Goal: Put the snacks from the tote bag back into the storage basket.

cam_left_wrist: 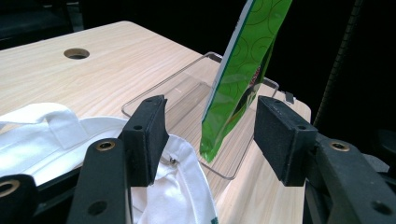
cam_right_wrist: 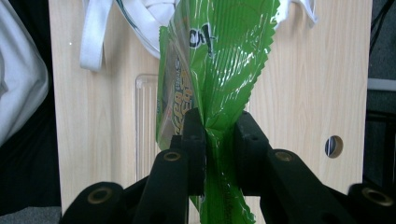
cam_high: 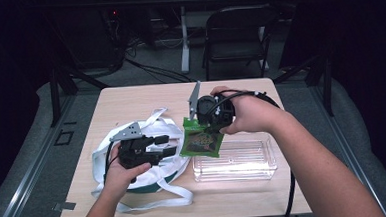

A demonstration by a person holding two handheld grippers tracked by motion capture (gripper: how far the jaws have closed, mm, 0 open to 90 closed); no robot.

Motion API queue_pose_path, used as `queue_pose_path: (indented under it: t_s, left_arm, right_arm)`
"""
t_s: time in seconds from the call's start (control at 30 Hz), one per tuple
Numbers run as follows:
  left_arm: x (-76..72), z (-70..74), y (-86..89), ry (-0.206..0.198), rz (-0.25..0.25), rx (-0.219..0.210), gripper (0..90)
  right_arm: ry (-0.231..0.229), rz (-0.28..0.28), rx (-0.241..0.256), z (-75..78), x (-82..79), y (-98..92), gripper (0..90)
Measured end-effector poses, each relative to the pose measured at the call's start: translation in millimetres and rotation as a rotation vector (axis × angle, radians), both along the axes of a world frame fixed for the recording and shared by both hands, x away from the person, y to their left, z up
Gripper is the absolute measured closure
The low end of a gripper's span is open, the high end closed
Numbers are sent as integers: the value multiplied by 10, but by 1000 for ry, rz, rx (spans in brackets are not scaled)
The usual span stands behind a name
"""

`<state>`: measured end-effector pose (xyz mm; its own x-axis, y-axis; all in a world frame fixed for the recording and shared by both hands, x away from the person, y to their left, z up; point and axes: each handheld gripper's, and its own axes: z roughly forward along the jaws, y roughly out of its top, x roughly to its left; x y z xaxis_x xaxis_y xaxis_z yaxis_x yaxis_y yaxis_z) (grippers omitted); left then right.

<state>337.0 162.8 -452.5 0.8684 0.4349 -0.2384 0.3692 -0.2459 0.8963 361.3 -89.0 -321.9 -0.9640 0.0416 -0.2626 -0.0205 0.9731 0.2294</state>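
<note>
A green snack packet [cam_high: 201,142] hangs in the air over the left end of a clear plastic tray [cam_high: 244,172]. My right gripper [cam_high: 205,126] is shut on the packet's crimped top edge [cam_right_wrist: 219,126]. In the left gripper view the packet [cam_left_wrist: 238,79] dangles just above the tray's near corner [cam_left_wrist: 187,88]. My left gripper [cam_high: 165,146] stands open over a white cloth bag [cam_high: 147,126], its pads [cam_left_wrist: 149,135] wide apart with nothing between them. The bag's cloth [cam_left_wrist: 177,186] lies under the left jaw.
The bag's white straps [cam_high: 155,198] trail toward the table's front edge. A round cable hole [cam_left_wrist: 76,53] sits in the light wood tabletop [cam_high: 130,99]. A dark folding chair [cam_high: 237,33] stands beyond the table's far edge.
</note>
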Motion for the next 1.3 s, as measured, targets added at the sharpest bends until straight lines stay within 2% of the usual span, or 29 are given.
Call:
queue_pose_path:
  t_s: [0.33, 0.77, 1.1, 1.3]
  left_arm:
    - [21, -10, 35, 14, 28, 7, 437]
    - [46, -37, 64, 21, 53, 14, 437]
    - [61, -43, 87, 18, 64, 25, 437]
    - [72, -47, 106, 20, 69, 19, 436]
  right_arm:
    - [-4, -37, -6, -23, 53, -133, 768]
    - [-19, -71, -40, -67, 122, -251, 768]
    - [-53, -99, -70, -139, 209, -265, 768]
    - [-81, -94, -99, -196, 263, -230, 768]
